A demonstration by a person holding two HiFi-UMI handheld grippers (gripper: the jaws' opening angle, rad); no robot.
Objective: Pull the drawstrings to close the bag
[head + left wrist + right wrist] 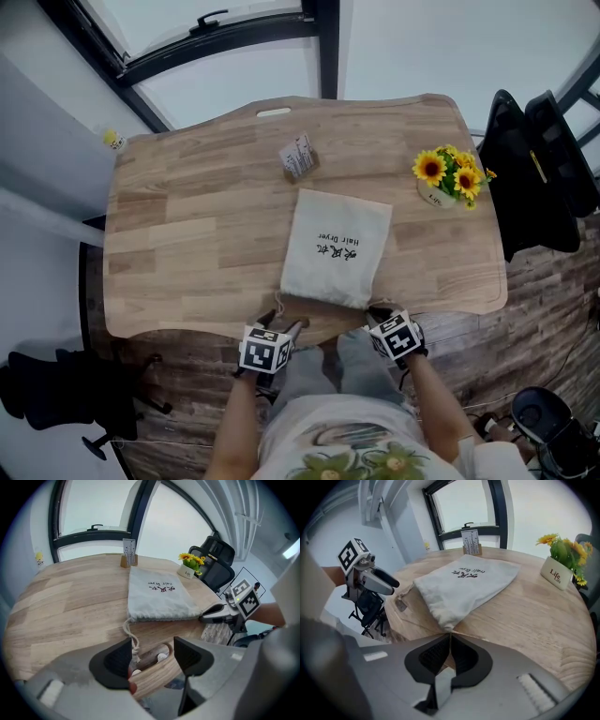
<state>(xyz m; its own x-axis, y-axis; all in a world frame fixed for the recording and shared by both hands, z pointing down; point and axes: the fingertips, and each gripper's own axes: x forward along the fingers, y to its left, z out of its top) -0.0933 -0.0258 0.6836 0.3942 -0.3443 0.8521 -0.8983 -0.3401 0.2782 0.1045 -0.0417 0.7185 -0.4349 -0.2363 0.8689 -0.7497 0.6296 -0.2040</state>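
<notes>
A pale cloth drawstring bag point(337, 248) lies flat on the wooden table point(187, 234), its gathered mouth toward me at the front edge. The left drawstring point(129, 627) trails from the mouth's left corner, and its knot rests against the left pad of my left gripper point(152, 644), whose jaws stand open around it without pressing. My right gripper point(450, 637) is shut, its tips pinched together at the right corner of the bag's point(464, 585) mouth. Whatever string sits between those tips is hidden. In the head view both grippers point(286, 328) point(378, 314) flank the mouth.
A small pot of yellow flowers point(448, 178) stands right of the bag and a card holder point(300, 157) behind it. A black chair point(539, 169) is off the table's right side, and another chair base point(56, 394) sits on the floor at lower left.
</notes>
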